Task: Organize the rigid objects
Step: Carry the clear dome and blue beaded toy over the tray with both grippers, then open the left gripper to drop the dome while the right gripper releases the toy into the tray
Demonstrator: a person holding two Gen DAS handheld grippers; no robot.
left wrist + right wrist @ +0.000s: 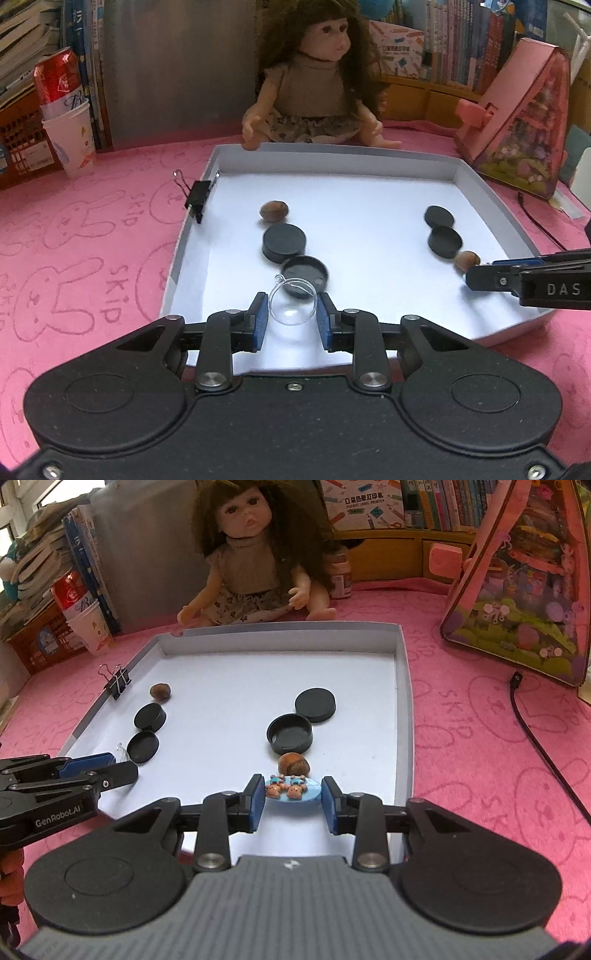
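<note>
Setting: a home room, most likely a child's study or play corner. Indicators: a pink bunny-print cloth (480, 738) covering the table, a doll (251, 557) seated at 12 o'clock, and a pink toy house (524, 583) at 2 o'clock. Shelved books (472, 40) run behind, with stacked books (40, 554) at 10 o'clock.

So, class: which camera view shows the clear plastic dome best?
The left wrist view: the clear dome sits centred between the left gripper fingers, loop and rim plain. The right wrist view shows only a sliver behind that gripper's tip.
</note>
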